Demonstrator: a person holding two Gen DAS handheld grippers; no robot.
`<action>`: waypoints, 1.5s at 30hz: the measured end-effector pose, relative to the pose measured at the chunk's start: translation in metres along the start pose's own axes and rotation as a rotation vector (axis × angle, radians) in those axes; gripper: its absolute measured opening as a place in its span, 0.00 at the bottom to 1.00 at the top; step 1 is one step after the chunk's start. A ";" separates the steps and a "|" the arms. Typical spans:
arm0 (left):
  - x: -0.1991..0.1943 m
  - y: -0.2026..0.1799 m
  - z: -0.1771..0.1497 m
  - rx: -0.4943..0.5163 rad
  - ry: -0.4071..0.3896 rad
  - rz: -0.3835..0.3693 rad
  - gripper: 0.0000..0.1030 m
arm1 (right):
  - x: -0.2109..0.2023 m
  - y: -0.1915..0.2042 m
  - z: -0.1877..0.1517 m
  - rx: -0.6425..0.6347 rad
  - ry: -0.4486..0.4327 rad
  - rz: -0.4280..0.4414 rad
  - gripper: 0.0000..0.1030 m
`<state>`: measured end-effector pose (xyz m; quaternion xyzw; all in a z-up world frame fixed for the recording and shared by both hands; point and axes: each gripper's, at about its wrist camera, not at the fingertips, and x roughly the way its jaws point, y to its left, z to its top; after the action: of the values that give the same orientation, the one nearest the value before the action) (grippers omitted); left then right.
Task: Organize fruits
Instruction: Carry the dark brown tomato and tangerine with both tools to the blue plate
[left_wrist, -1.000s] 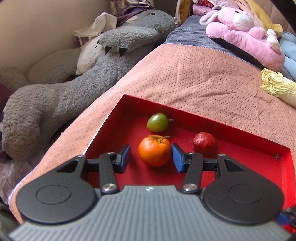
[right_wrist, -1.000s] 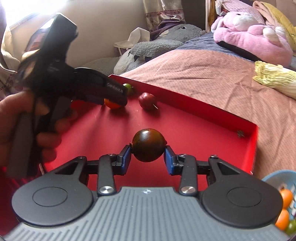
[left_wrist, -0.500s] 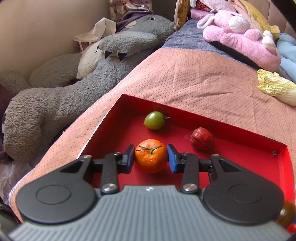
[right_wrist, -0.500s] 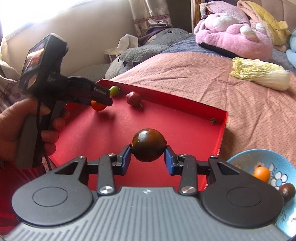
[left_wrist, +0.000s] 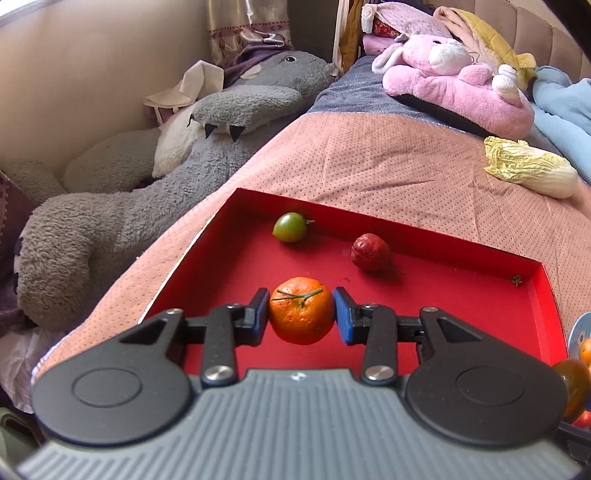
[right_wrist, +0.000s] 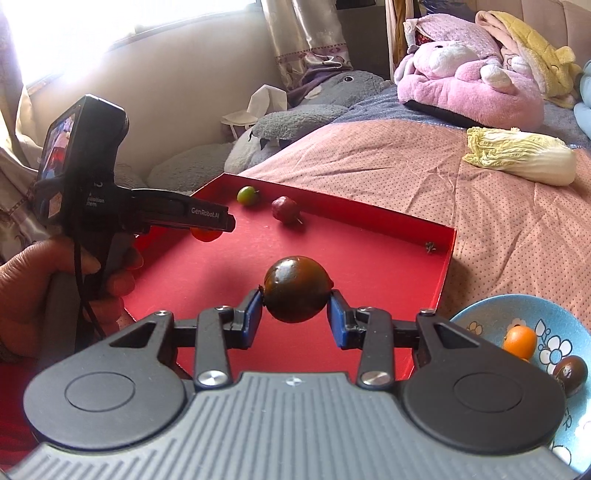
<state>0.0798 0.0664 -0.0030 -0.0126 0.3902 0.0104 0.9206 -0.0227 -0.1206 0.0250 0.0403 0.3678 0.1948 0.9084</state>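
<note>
Left fingers pinch dimpled mandarin; right fingers – glossy dark tomato

I see daylight pouring in from a window at the upper left of the right wrist view, blown out to pure white there. The left wrist view is evenly lit and softer. Fruit on the red tray casts short, soft shadows toward the tray's right edge. Both views bow strongly at the borders, with dark corners. Focus holds sharp on the tray; the far bed stays reasonably clear.
</note>
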 end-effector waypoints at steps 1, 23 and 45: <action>-0.001 -0.001 -0.001 0.004 -0.001 0.002 0.39 | -0.001 0.000 -0.001 0.003 -0.001 0.001 0.43; -0.002 -0.010 -0.003 0.055 -0.015 0.004 0.39 | -0.009 -0.007 -0.003 0.038 -0.016 0.011 0.43; -0.014 -0.017 -0.008 0.077 -0.043 -0.018 0.39 | -0.020 -0.013 -0.005 0.058 -0.035 0.017 0.43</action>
<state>0.0646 0.0489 0.0020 0.0195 0.3702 -0.0129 0.9287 -0.0343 -0.1407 0.0316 0.0732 0.3572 0.1908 0.9114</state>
